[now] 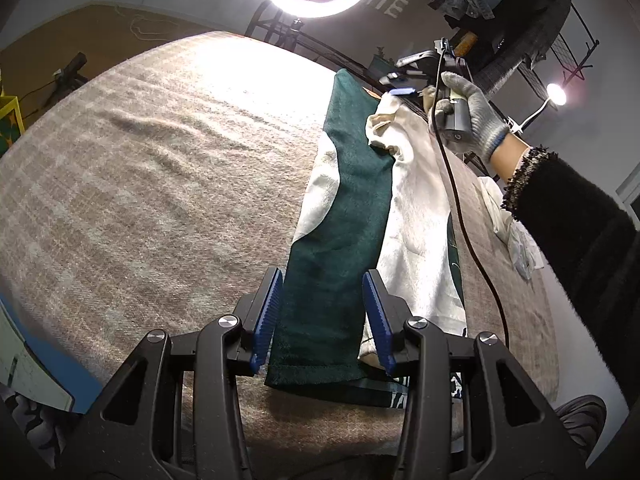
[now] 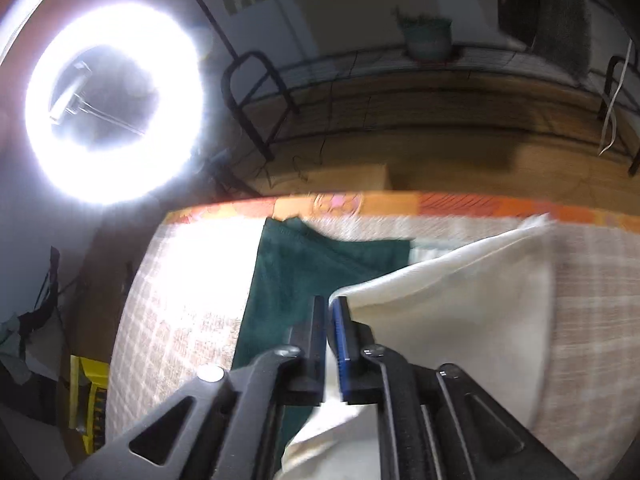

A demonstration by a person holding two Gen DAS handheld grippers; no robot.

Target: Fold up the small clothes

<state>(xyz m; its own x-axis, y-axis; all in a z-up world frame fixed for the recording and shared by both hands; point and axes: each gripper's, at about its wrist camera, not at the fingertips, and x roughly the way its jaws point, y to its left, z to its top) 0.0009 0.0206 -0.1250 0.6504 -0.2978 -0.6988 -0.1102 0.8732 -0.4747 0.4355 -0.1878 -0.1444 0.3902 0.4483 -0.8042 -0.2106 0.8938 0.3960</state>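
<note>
Left wrist view: we see the green-and-cream garment (image 1: pixel 340 216) lying lengthwise on the blanket (image 1: pixel 160 184), running from our left gripper (image 1: pixel 324 316), whose spread jaws straddle its near hem, to the far edge, where our right gripper (image 2: pixel 329 320) pinches the cream corner.

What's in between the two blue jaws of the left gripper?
The dark green fabric sleeve of the green-and-cream garment lies between the left gripper's open jaws, seen in the left wrist view.
</note>
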